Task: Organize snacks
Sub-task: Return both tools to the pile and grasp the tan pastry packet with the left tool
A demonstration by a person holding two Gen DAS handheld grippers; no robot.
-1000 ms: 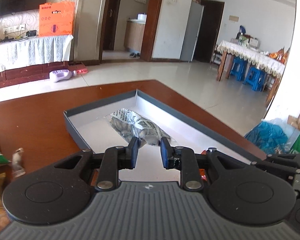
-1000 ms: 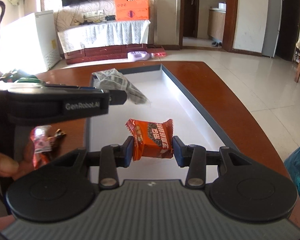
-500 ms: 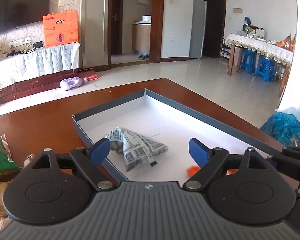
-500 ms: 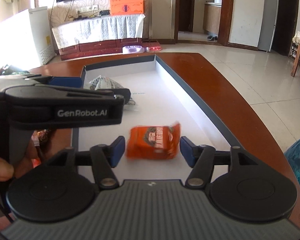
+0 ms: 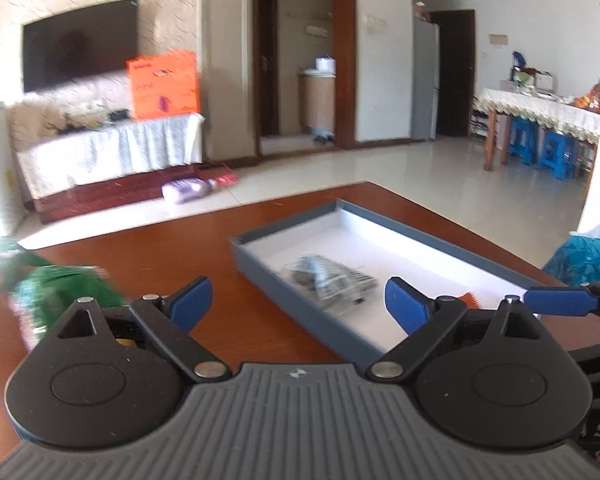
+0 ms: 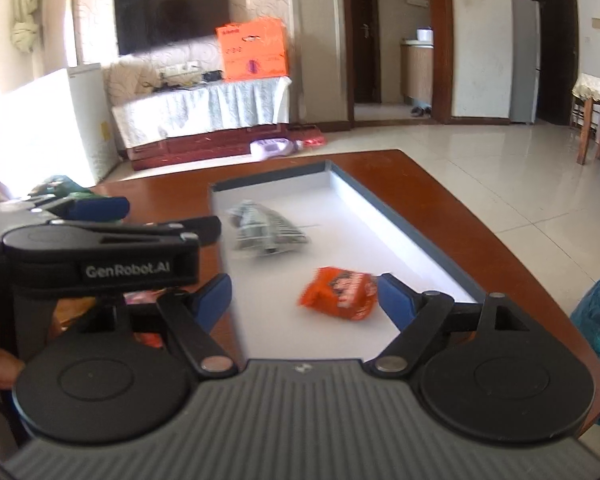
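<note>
Right wrist: orange snack [image 6: 338, 294] released, right claw [image 6: 305, 298] opening wider.

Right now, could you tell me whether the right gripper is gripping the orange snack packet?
No, the orange snack packet lies in the tray, with the right gripper's opening jaws clear of it.

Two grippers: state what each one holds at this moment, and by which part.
Nothing is held. The left gripper and right gripper are both opening, clear of the grey printed packet and orange snack packet in the tray.
</note>
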